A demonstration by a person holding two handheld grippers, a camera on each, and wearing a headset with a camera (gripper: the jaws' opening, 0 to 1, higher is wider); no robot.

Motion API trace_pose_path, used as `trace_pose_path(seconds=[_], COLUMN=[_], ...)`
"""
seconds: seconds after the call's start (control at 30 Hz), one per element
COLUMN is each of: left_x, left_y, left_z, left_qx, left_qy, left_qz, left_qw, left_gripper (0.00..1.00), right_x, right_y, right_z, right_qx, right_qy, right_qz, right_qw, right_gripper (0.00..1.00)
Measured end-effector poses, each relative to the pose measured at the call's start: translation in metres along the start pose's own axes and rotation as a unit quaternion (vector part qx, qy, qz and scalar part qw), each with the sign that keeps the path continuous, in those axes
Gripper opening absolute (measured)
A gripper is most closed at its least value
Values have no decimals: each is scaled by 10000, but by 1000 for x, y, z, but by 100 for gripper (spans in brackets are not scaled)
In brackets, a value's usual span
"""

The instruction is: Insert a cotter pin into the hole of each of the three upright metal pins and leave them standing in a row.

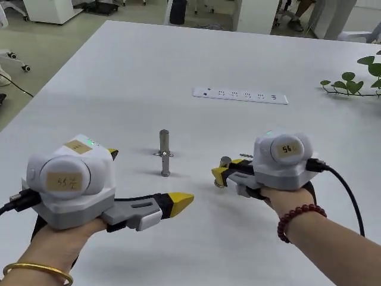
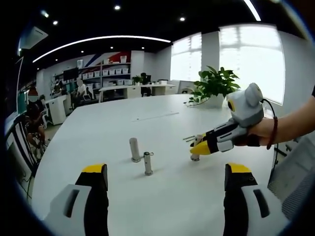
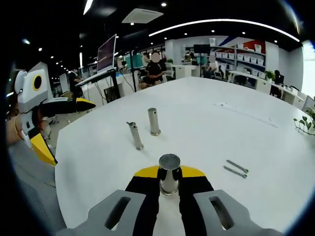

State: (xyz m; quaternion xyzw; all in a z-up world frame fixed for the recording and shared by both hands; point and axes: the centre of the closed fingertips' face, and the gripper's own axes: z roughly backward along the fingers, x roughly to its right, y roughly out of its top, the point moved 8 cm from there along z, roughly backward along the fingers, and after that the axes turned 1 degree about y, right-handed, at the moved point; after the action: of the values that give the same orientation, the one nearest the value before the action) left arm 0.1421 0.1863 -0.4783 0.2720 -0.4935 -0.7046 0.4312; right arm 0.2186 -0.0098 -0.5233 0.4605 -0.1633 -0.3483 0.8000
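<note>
Two upright metal pins stand mid-table: a far pin (image 1: 164, 139) and a near pin (image 1: 165, 165) with a cotter pin (image 1: 161, 154) through its top. In the right gripper view they are the far pin (image 3: 153, 121) and the near pin (image 3: 135, 136). My right gripper (image 1: 219, 176) is shut on a third metal pin (image 3: 169, 162), which stands upright on the table to their right. Two loose cotter pins (image 3: 236, 168) lie just beyond it. My left gripper (image 1: 146, 179) is open and holds nothing, with its jaws wide apart in front of the two pins (image 2: 141, 156).
A white power strip (image 1: 240, 95) lies further back on the white table (image 1: 119, 89). Plant leaves (image 1: 357, 80) reach in at the right edge. Desks, shelves and seated people are in the room beyond the table.
</note>
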Motion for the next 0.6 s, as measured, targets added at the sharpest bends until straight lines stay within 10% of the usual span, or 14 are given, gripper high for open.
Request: trace_pose_path(seconds=[0.6], left_x=[2], left_y=[1], left_z=[-2], left_qx=[6], left_qy=[-103], left_qz=[-16], left_qw=[9999], left_gripper=[97], right_x=[-17], right_y=[-22], right_z=[6], right_qx=[-96], right_qy=[-13], right_qz=[88], right_qw=[9999], right_gripper=[8])
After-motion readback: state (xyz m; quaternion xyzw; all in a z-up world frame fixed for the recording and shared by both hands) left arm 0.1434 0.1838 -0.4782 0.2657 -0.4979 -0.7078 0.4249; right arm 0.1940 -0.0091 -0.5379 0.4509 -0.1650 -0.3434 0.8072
